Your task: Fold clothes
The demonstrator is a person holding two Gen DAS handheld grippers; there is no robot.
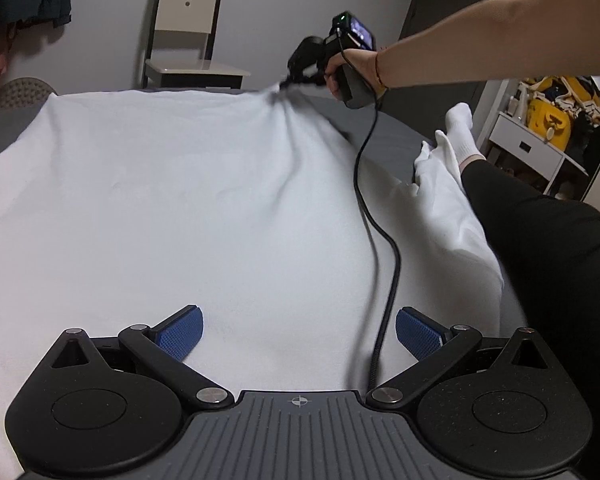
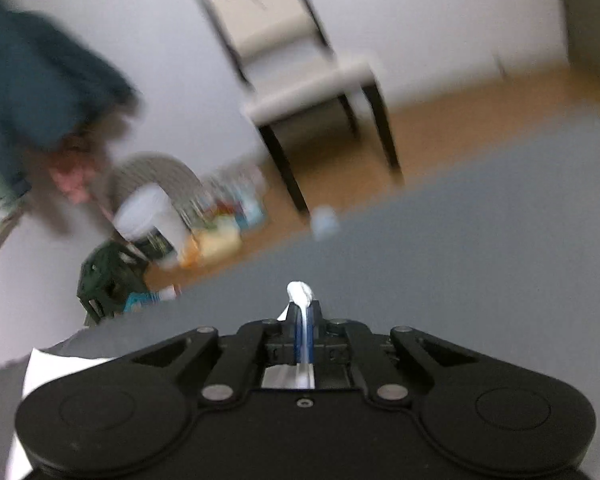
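White garment lay spread flat over grey bed, near edge under my left gripper. Left tongs gaped wide, empty, hovering just above cloth. Right gripper was clamped tight on far corner, fabric tented up toward it. Right view blurred. Judged step: carry corner over. Kept lift low, pull even; wanted left pinning near hem so cloth wouldn't drag. Cable trailed across garment, snag risk.

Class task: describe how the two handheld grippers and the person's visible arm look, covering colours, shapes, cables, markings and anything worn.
The left gripper has black linkage arms, round black housings, blue textured pads and a ribbed grey base with a crosshair mark. The right gripper is black with a pistol-style handle, a green light and a black cable. The bare forearm wears a thin red wristband.
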